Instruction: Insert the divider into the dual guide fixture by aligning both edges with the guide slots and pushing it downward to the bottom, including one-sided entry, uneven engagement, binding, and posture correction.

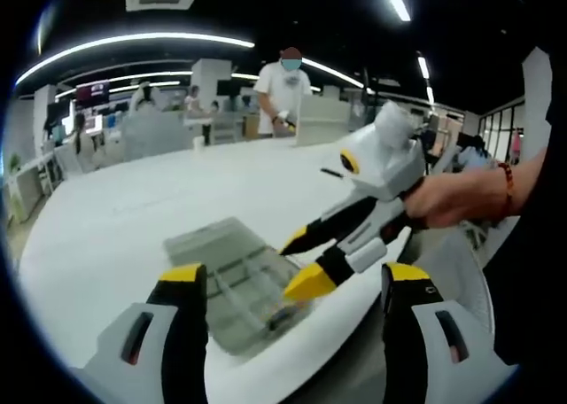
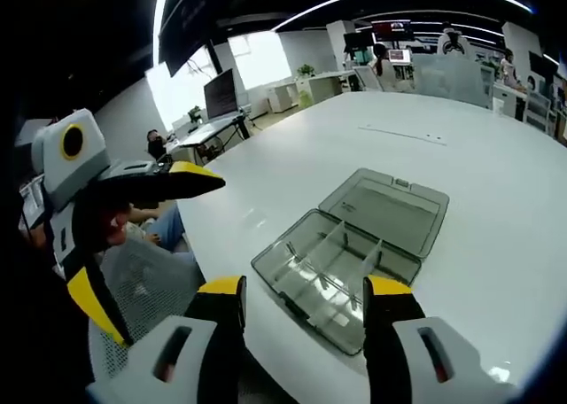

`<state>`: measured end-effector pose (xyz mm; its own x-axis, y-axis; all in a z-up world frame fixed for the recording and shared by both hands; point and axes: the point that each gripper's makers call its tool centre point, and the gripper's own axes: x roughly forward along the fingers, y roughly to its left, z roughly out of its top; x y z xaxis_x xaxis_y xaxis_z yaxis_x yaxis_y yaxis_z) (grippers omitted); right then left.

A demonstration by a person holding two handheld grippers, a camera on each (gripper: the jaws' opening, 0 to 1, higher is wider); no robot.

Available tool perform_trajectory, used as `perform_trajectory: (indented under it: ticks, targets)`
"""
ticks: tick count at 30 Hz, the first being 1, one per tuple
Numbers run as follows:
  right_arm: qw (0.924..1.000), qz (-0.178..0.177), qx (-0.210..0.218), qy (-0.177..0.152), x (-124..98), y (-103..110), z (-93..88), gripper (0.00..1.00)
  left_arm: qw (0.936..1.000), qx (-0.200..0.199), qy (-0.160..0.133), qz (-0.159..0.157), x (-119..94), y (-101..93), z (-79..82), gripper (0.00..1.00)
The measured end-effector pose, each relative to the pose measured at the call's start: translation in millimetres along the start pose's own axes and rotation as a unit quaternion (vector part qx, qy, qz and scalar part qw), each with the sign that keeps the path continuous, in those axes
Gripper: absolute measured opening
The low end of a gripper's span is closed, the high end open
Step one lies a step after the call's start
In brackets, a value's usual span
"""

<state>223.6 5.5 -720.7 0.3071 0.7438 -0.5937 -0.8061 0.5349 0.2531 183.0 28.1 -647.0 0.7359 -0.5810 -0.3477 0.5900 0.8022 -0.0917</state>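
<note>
In the left gripper view, the left gripper point(image 1: 288, 284) hangs with jaws spread and nothing between them, above the near edge of a white table point(image 1: 133, 218). A clear compartment box point(image 1: 235, 284) lies open on the table just ahead. The right gripper point(image 1: 301, 262), held by a hand point(image 1: 461, 200), reaches over the box with its yellow tips apart. In the right gripper view, the right gripper point(image 2: 306, 298) is likewise released and empty over the box point(image 2: 354, 253), whose tray holds upright dividers point(image 2: 332, 249); the lid lies flat beyond. The left gripper point(image 2: 177, 181) enters from the left.
</note>
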Motion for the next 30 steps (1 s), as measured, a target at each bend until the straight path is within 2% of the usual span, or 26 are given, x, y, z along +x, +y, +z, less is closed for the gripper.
perform_trajectory:
  ticks: [5,9,13,21,30]
  targets:
    - [0.9999,-0.016,0.003,-0.002,-13.6,-11.7,-7.4,0.51,0.9999,0.007,-0.006,-0.006,7.3,-9.2,5.3,0.86]
    - [0.9987,-0.041,0.012,-0.027,-26.3,-24.6,-4.5,0.56,0.9999,0.004,-0.003,-0.012,12.0,-14.1,3.3,0.86]
    - [0.997,-0.065,0.015,-0.038,-38.6,-42.0,-7.3,0.6,0.9998,0.002,0.001,-0.022,16.6,-18.9,0.9,0.87]
    - [0.9917,-0.116,0.037,-0.044,-65.6,-76.8,-21.9,0.61,0.9992,0.006,0.003,-0.039,28.1,-23.7,-0.1,0.91]
    - [0.9863,-0.143,0.072,-0.039,-84.2,-104.1,-41.0,0.6,0.9991,0.002,0.012,-0.04,37.0,-24.5,-3.1,0.92]
